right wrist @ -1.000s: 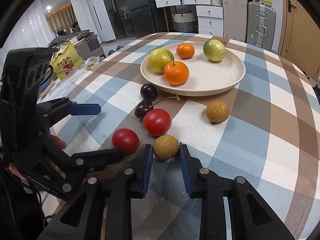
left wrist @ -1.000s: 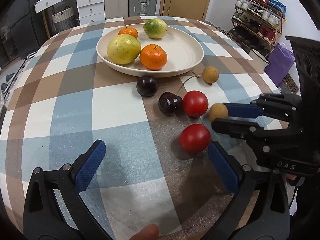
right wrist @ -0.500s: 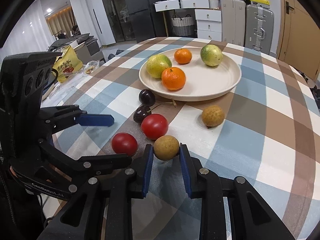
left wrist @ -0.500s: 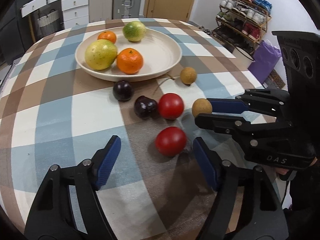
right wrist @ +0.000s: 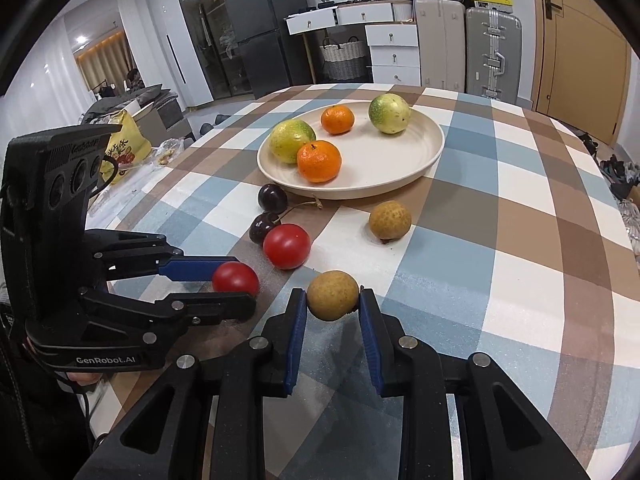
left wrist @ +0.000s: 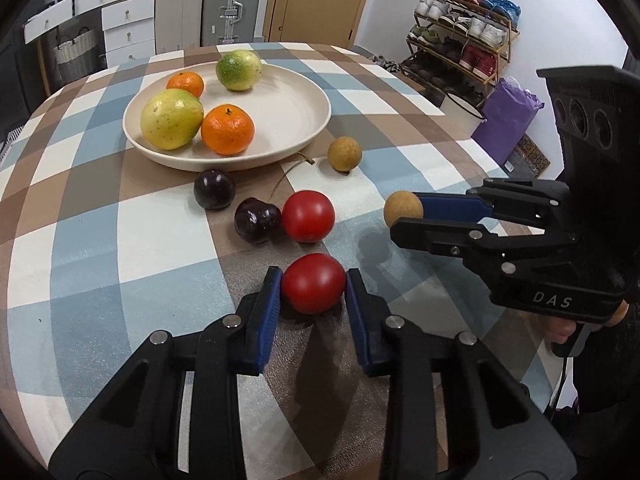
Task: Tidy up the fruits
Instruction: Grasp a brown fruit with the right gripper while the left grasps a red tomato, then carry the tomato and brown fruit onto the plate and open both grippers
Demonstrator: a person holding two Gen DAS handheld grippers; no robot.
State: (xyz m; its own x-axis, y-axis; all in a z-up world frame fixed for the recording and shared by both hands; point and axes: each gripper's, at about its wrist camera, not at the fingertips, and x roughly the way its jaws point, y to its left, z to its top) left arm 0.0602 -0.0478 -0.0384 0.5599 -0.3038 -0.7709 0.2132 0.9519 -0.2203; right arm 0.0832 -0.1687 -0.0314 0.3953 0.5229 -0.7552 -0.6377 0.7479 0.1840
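Observation:
My left gripper point(left wrist: 313, 284) is shut on a red tomato point(left wrist: 313, 283) low over the checked tablecloth. My right gripper point(right wrist: 333, 295) is shut on a tan longan point(right wrist: 333, 295) and holds it just above the cloth; it also shows in the left wrist view point(left wrist: 403, 208). A cream plate point(left wrist: 288, 108) holds two oranges, a yellow-green fruit and a green fruit. A second tomato point(left wrist: 308, 216), two dark cherries point(left wrist: 256, 220) and another longan point(left wrist: 345, 154) lie on the cloth between the plate and the grippers.
The round table's far edge point(left wrist: 280, 46) curves behind the plate. A shoe rack point(left wrist: 464, 36) and a purple bag point(left wrist: 508, 120) stand off its right side. A yellow snack bag point(right wrist: 122, 148) lies at the left edge.
My left gripper has moved forward and shut on the near red tomato. My right gripper has lifted the longan slightly off the cloth.

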